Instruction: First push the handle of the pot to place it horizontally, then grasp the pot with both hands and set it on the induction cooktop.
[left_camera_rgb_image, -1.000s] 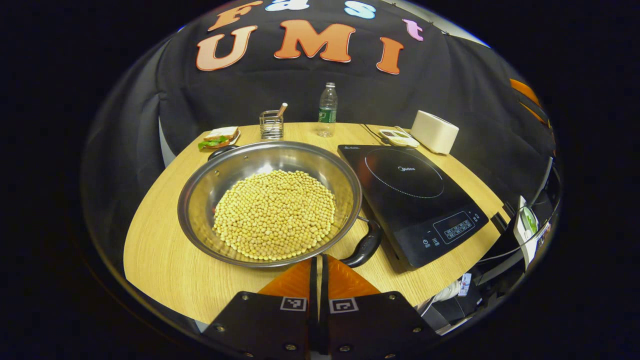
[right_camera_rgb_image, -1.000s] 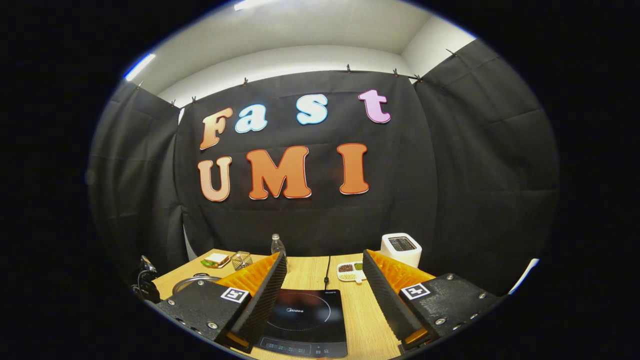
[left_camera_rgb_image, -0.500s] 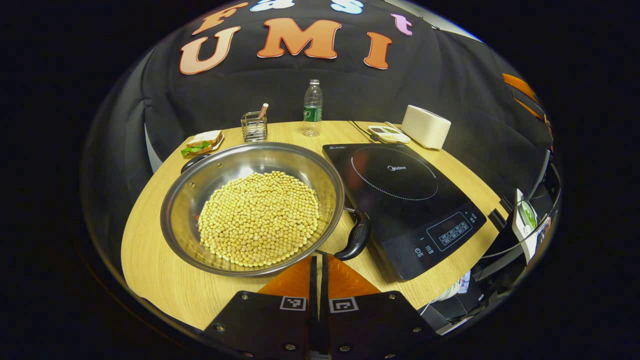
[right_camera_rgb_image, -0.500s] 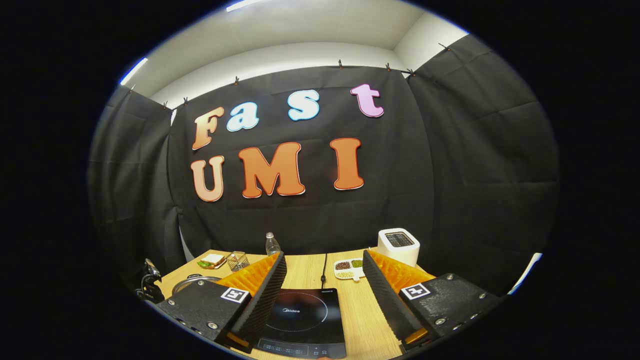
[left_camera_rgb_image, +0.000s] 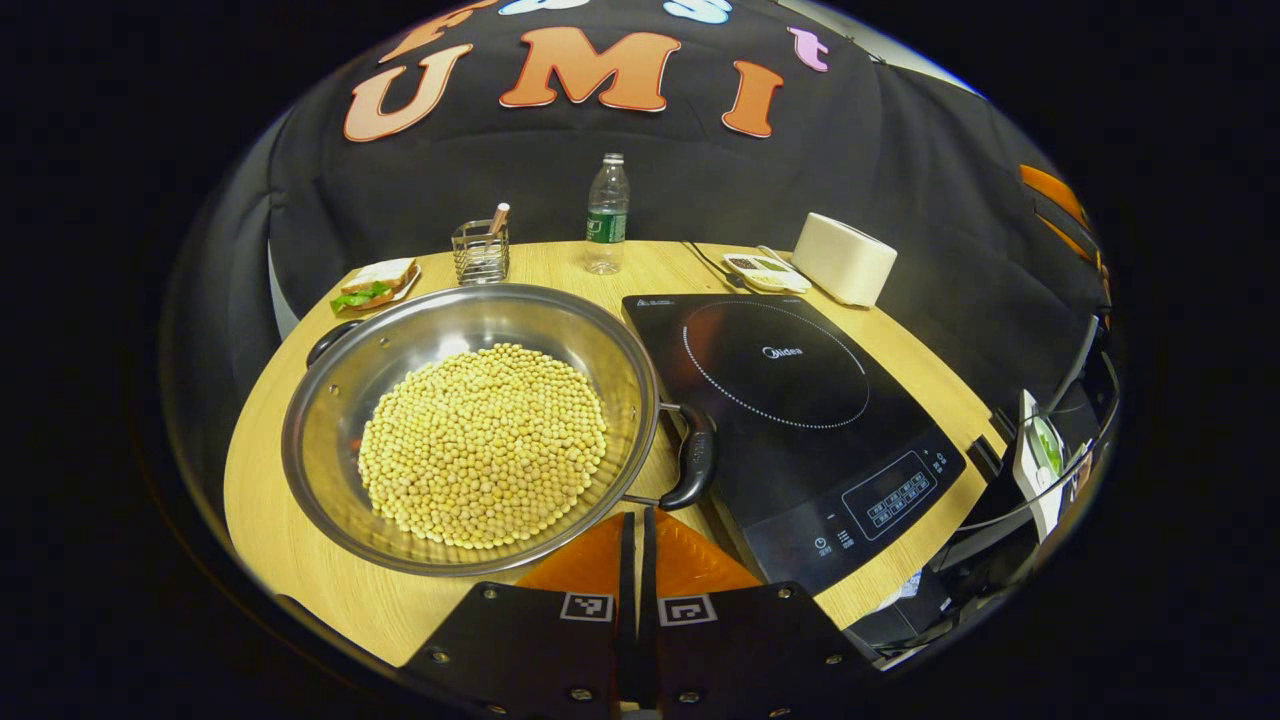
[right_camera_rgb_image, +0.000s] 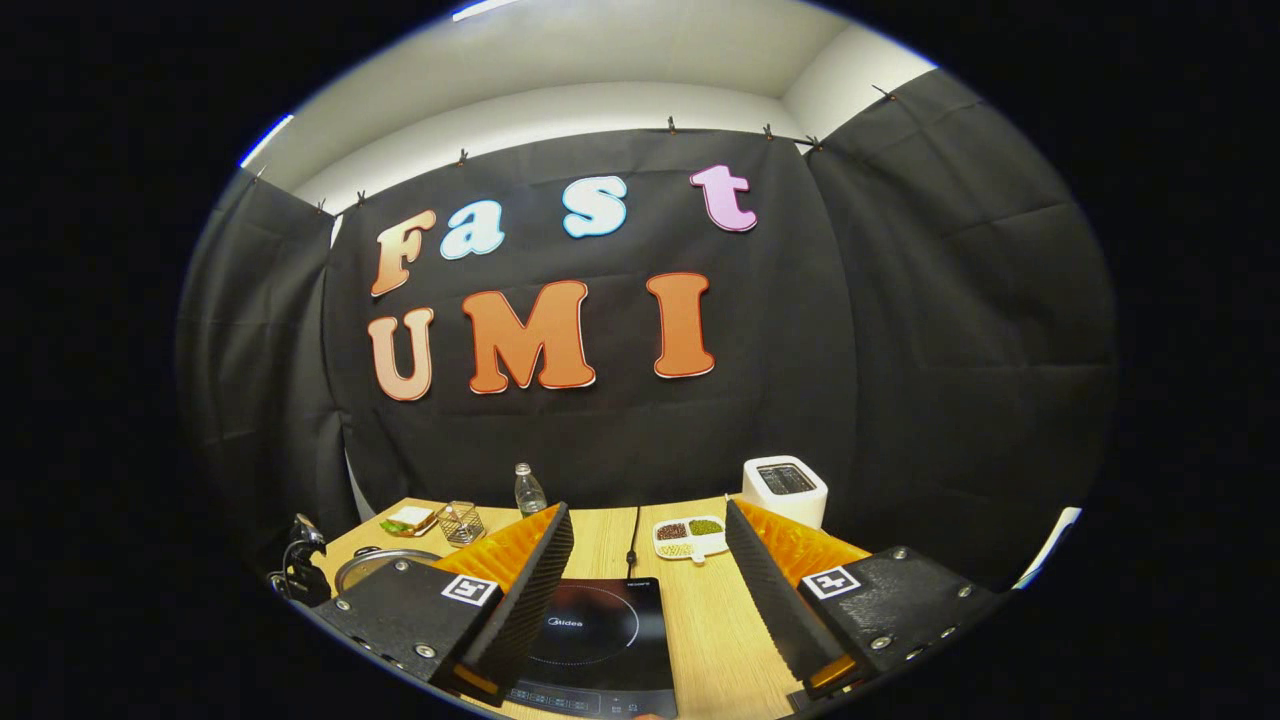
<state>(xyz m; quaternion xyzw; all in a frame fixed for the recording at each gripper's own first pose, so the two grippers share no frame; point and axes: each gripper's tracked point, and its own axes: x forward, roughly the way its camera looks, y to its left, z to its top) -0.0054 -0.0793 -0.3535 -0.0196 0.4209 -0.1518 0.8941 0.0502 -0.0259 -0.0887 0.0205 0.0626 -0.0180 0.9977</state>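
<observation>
Wooden surface (left_camera_rgb_image: 300, 540), black-draped booth. Left gripper (left_camera_rgb_image: 636, 540) clenched, empty, set near the pot's rim beside its handle (left_camera_rgb_image: 695, 468); handle-pushing step judged in hand. Pot (left_camera_rgb_image: 470, 425) of soybeans stands beside induction cooktop (left_camera_rgb_image: 790, 400). Right gripper (right_camera_rgb_image: 645, 590) released; two-handed lift is called for next. Beyond: bottle (left_camera_rgb_image: 606, 215), toaster (left_camera_rgb_image: 843, 260).

Left gripper view, clock from table (left_camera_rgb_image: 300, 545) centre. Pot (left_camera_rgb_image: 330, 400) at 8 o'clock, beans (left_camera_rgb_image: 483, 442) in it; near handle (left_camera_rgb_image: 694, 468) at the pot's 3 o'clock, just beside the induction cooktop (left_camera_rgb_image: 800, 400), itself at 3 o'clock on the table. Behind the pot: sandwich (left_camera_rgb_image: 368, 285) at 10, wire holder (left_camera_rgb_image: 479, 254) at 11, bottle (left_camera_rgb_image: 606, 213) at 12. Toaster (left_camera_rgb_image: 843, 259) at 1, small tray (left_camera_rgb_image: 763, 271) just left of it.
</observation>
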